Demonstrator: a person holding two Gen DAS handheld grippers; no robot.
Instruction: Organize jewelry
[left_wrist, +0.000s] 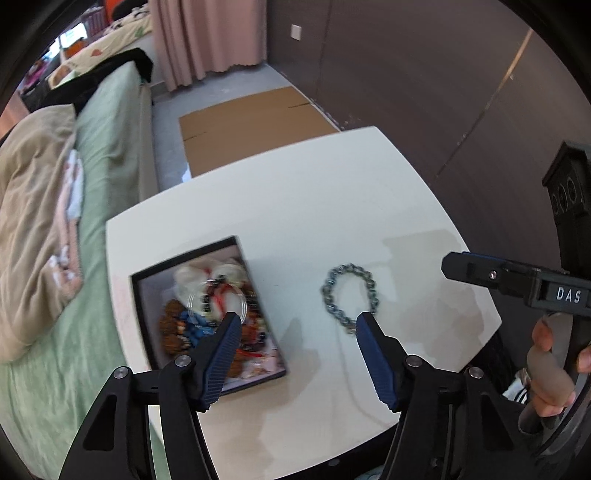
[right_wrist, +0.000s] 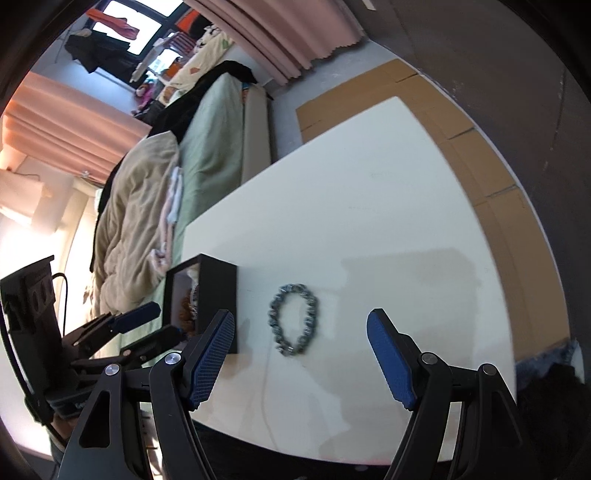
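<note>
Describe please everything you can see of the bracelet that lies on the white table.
The bracelet is a closed loop of chunky, silvery grey links that look like metal, with a small clasp-like piece at its near end. It lies flat on the bare white table, beside the black box but apart from it, outside the box. Nothing holds it: both grippers are open, and in the right wrist view it lies ahead of the right gripper, untouched. A thin pale line runs from it toward the near table edge.
</note>
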